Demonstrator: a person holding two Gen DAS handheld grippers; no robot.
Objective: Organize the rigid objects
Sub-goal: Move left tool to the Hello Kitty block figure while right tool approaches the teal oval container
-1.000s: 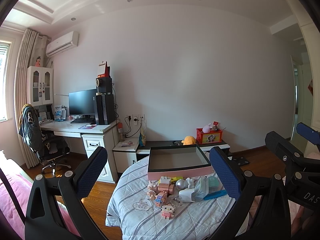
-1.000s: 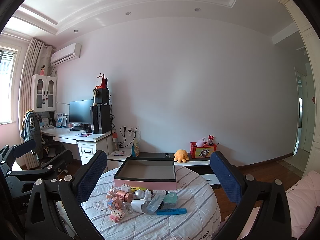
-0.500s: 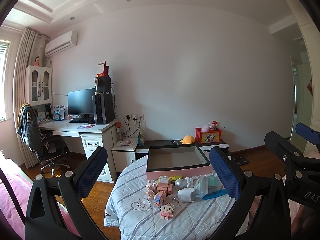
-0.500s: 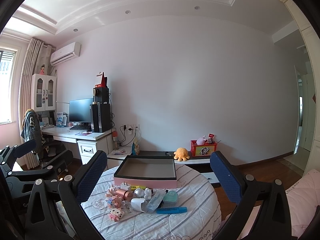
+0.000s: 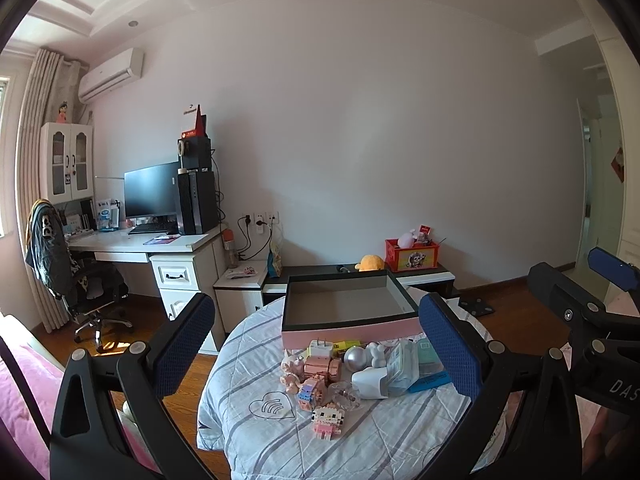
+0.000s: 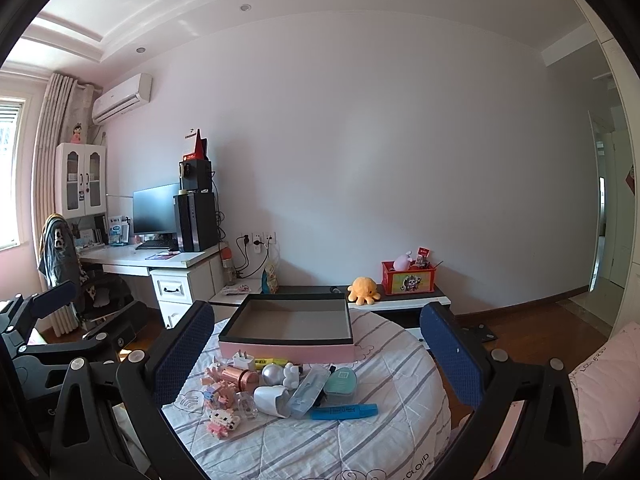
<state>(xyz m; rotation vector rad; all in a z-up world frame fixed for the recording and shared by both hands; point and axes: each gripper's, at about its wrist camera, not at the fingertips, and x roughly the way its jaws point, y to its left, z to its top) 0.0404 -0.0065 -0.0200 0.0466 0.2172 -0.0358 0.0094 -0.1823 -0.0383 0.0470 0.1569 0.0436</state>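
A pink box with a dark rim (image 5: 348, 326) (image 6: 286, 350) stands open and empty on a round table with a striped cloth (image 5: 256, 364) (image 6: 384, 432). In front of it lies a pile of small items: a white plug (image 5: 320, 348), a copper cylinder (image 6: 236, 376), a silver ball (image 6: 271, 373), block figures (image 5: 327, 420) (image 6: 222, 420), a white cup (image 6: 272, 400), a teal case (image 6: 339, 380) and a blue marker (image 6: 344, 412). My left gripper (image 5: 316, 356) and right gripper (image 6: 316, 360) are both open and empty, held back from the table. Each shows in the other's view.
A white desk (image 5: 160, 244) with monitor and computer tower stands at the left wall, with an office chair (image 5: 76, 280). A low dark bench (image 6: 400, 300) behind the table holds an orange plush and a red box. Pink bedding (image 6: 596, 384) lies at the right.
Both views have shifted slightly; the table and box sit a little nearer and lower. Nothing on the table has moved. Both grippers stay open.
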